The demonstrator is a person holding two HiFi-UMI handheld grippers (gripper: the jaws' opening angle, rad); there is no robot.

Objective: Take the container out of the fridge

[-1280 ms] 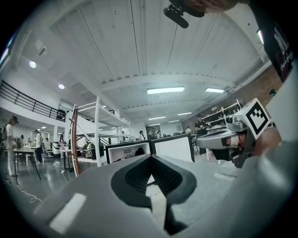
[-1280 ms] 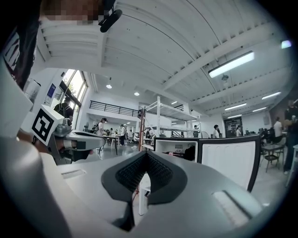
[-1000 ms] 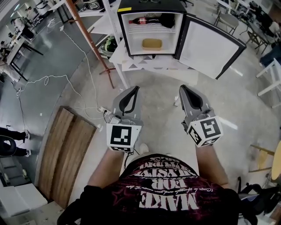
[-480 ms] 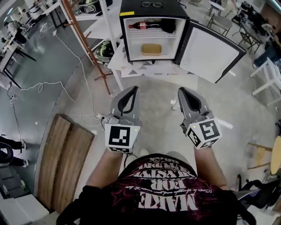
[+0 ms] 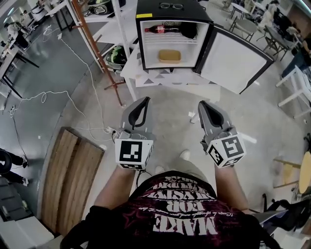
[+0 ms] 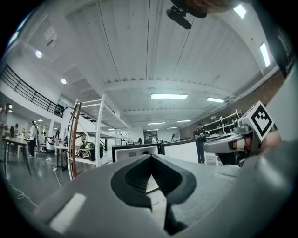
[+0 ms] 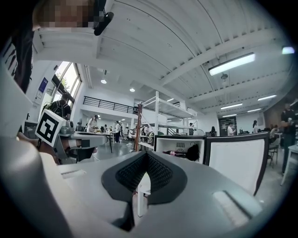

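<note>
A small black fridge [image 5: 172, 9] stands open on a low white table [image 5: 146, 75] ahead of me. A tan container [image 5: 169, 56] lies on its lower shelf. On the shelf above lie a cola bottle [image 5: 163, 29] and a dark object [image 5: 188, 30]. My left gripper [image 5: 145, 100] and right gripper [image 5: 201, 104] are held side by side over the floor, well short of the fridge, both shut and holding nothing. In the right gripper view the fridge [image 7: 179, 148] and its bottle [image 7: 174, 153] show beyond the jaws.
The fridge door [image 5: 238, 61] hangs wide open to the right. Glasses [image 5: 171, 6] rest on the fridge top. A shelving frame with a rust-coloured post [image 5: 95, 48] and cables [image 5: 73, 92] is at the left, and wooden boards [image 5: 68, 180] lie on the floor.
The fridge looks slightly nearer and larger in the head view. Both grippers keep their pose and stay shut.
</note>
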